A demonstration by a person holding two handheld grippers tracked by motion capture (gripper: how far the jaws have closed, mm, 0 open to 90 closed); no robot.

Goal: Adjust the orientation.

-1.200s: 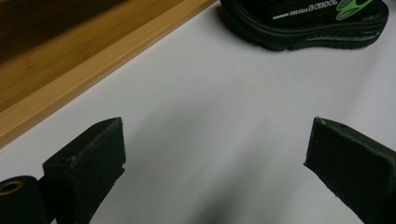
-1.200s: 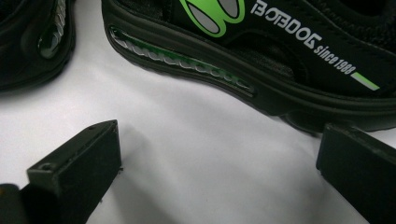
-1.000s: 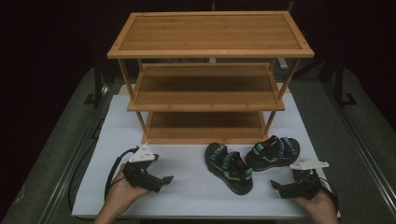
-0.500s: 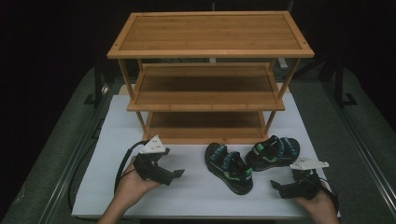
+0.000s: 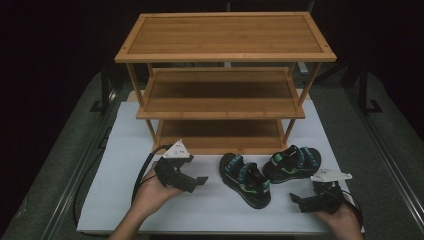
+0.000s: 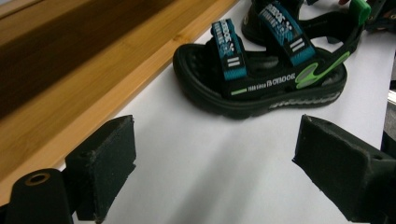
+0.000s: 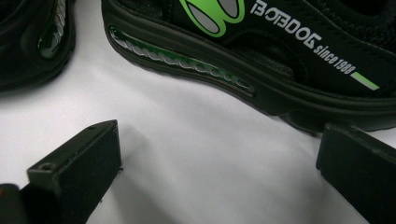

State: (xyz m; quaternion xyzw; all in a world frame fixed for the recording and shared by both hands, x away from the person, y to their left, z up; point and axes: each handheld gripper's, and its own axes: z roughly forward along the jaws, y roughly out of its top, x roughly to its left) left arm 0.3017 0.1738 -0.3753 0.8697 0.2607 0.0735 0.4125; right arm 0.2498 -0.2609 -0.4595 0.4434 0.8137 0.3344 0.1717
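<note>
Two black sandals with teal straps and green trim lie on the white mat in front of a bamboo shoe rack [image 5: 222, 107]. The left sandal [image 5: 245, 180] [image 6: 261, 70] lies a short way ahead of my left gripper [image 5: 201, 181] [image 6: 219, 177], which is open. Its jaws have just been closing a little, with only bare mat between them. The right sandal [image 5: 292, 162] lies beside the rack's front. My right gripper [image 5: 298, 199] [image 7: 215, 163] is open near the mat's front edge, and a sandal's sole [image 7: 280, 60] is close ahead of its jaws.
The rack has three shelves, all bare; its bottom shelf [image 6: 84, 79] runs along the left of the left gripper view. The white mat [image 5: 125, 200] sits on a grey table. A black cable [image 5: 140, 172] trails from the left gripper.
My left gripper has moved right and slightly away from the front edge, toward the left sandal. The right gripper and both sandals have stayed put.
</note>
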